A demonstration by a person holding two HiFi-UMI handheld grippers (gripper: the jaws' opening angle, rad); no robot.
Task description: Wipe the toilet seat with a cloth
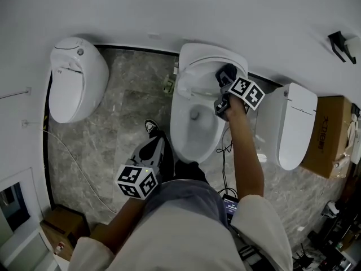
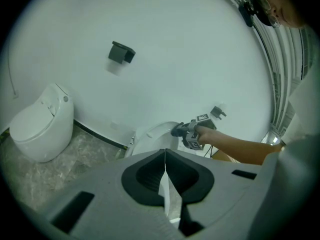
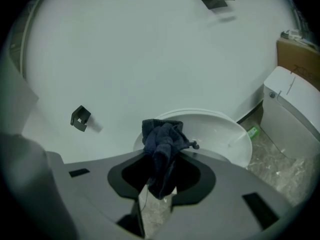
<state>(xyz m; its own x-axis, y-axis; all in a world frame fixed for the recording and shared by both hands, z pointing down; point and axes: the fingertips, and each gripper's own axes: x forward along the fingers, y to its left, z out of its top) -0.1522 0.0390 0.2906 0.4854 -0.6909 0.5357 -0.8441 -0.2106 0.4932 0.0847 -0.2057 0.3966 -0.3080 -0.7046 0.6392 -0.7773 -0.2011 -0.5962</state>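
Grey marbled floor point(image 1: 124, 112) under a white wall, whole only from the head view: three white toilets in a row, two lidded ones flanking an open middle toilet point(image 1: 197, 129). Two claws, one cloth, one cardboard box point(image 1: 330, 134). Right claw point(image 3: 161, 165) clamped on a dark blue cloth point(image 3: 162, 141), a grip plain only in the right gripper view: bunched fabric standing up out of the jaws, long axis along the claw's own line, free end past the tips and toward the wall. From above, same cloth at the rear right of the toilet seat point(image 1: 186, 83), just ahead of that claw; contact with the seat unclear; box far out to that claw's right. Left claw point(image 2: 165, 156) fully closed on nothing, held low and well back from the bowl, beside a black shoe point(image 1: 151, 127). Left gripper view alone catching the outstretched forearm point(image 2: 235, 146) from the side, one lidded toilet far to the left claw's left. Two black wall brackets point(image 3: 80, 118) in the right gripper view, one left of the cloth, one high above it.
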